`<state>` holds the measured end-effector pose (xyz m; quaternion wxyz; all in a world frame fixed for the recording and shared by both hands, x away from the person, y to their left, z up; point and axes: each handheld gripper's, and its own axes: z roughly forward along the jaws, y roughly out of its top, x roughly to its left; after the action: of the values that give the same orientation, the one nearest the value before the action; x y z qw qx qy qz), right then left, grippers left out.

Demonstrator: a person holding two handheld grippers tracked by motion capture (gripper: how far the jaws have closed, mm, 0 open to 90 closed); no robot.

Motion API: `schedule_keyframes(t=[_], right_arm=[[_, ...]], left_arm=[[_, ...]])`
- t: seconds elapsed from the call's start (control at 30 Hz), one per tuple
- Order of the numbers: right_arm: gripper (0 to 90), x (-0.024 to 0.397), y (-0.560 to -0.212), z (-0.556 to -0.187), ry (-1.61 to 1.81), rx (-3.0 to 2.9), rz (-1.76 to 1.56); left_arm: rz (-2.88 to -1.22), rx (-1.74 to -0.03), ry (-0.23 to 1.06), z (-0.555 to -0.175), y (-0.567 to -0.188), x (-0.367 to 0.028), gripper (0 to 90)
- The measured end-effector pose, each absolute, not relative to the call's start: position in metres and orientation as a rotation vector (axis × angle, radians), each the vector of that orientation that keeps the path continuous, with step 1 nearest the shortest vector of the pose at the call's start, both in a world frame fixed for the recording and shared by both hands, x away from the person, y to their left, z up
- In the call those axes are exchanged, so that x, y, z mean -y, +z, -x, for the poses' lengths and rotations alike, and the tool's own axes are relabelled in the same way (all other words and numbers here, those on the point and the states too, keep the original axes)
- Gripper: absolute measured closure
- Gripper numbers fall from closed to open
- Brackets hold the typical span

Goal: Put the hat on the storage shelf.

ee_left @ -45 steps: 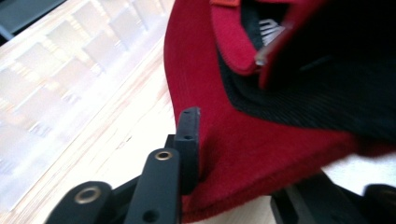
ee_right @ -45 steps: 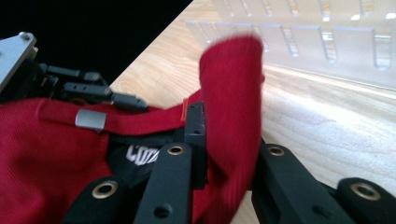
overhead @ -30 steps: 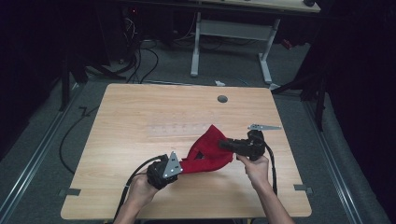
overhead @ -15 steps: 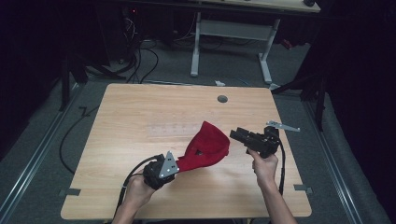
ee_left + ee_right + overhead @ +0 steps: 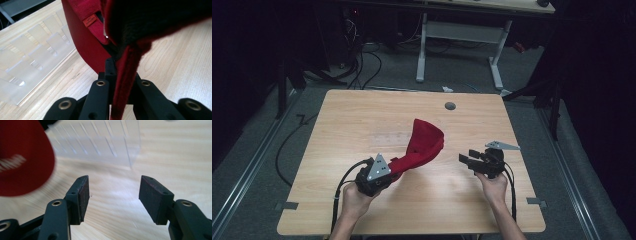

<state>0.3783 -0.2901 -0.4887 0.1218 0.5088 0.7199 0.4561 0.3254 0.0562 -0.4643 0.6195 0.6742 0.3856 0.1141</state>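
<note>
Keeping the red cap (image 5: 424, 145) pinched firmly at its edge should stop it sagging: from the high view the left gripper (image 5: 388, 175) holds it up over the wooden table (image 5: 362, 120), the right gripper (image 5: 467, 161) apart. Left gripper view: jaws clamped on the fabric. Right gripper view: jaws just opened wide, empty, beside what seems a clear plastic rack (image 5: 100, 142).

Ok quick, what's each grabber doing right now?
Left gripper: shut on the red cap.
Right gripper: open, nothing between its jaws; they have just been opening.
</note>
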Motion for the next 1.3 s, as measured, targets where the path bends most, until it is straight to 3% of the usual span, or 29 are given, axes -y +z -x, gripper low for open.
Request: schedule_keyframes(t=[0.3, 1.3], right_arm=[[42.0, 0.289, -0.519, -0.379, 1.066, -2.1, -1.474], [36.8, 0.28, -0.531, -0.377, 0.885, -2.103, -1.404]], left_arm=[[-1.473, -0.947, 0.241, -0.336, -0.46, -0.067, 85.5], [-1.272, -1.068, 0.225, -0.366, -0.437, -0.103, 85.4]])
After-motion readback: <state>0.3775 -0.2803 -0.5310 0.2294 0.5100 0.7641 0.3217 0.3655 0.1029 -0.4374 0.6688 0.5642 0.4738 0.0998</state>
